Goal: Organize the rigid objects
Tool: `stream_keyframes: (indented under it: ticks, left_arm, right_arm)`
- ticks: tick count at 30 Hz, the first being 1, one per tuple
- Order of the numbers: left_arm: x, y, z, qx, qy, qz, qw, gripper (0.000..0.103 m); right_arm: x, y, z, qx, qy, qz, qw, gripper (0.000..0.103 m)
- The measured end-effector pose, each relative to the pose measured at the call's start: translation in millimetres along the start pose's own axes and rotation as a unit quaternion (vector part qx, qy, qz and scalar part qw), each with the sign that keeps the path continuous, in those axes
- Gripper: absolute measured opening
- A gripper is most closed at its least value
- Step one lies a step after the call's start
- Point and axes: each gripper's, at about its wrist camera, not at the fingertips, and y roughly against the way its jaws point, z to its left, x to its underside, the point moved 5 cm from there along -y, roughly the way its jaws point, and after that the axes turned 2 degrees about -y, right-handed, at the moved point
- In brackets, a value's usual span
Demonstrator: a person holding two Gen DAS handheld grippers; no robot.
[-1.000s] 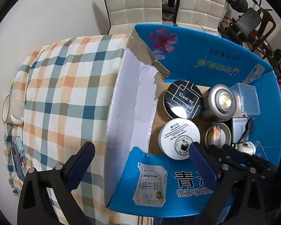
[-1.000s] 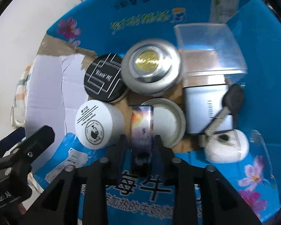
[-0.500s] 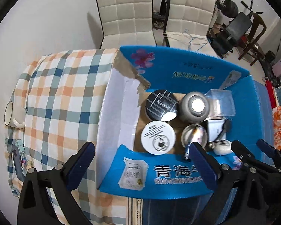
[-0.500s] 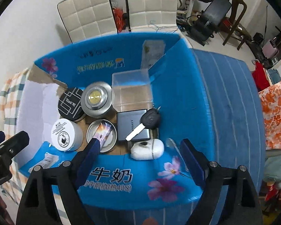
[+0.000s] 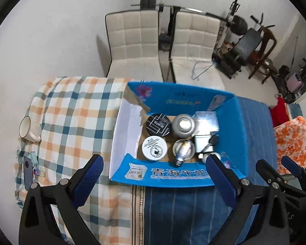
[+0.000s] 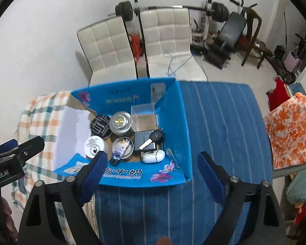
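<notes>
Your left gripper (image 5: 153, 175) and right gripper (image 6: 151, 171) hang wide and empty, both above the blue cardboard box (image 6: 173, 110); neither is nearer.

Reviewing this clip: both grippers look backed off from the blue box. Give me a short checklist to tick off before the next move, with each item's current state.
1. Left gripper open and empty: ok.
2. Right gripper open and empty: ok.
3. Both grippers clear of the blue box: ok, neither reaches inside it.
4. Small tube settled: not ok, it lies tilted across the open round tin, one end over the rim.
5. Car key settled: ok, resting on the dark flat case.
6. Items left outside the box: not ok, a mug sits at the checked cloth's edge.
</notes>
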Motion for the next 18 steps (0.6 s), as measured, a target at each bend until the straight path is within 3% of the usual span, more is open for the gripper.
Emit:
stream_keyframes:
  ticks: [10,18]
  left_arm:
    - [16.4,79.9,-17.3,0.016,-0.015,-0.046,0.9987,0.103]
    - [28.2,110.2,-16.7,0.003,-0.019,-0.069,0.9975,0.103]
  right_arm:
    - [8.0,124.4,-5.6,-0.017,0.007,-0.054,0.998,0.095]
    - [22.8,164.8,-6.8,-0.018,0.015,-0.058,0.998,0.095]
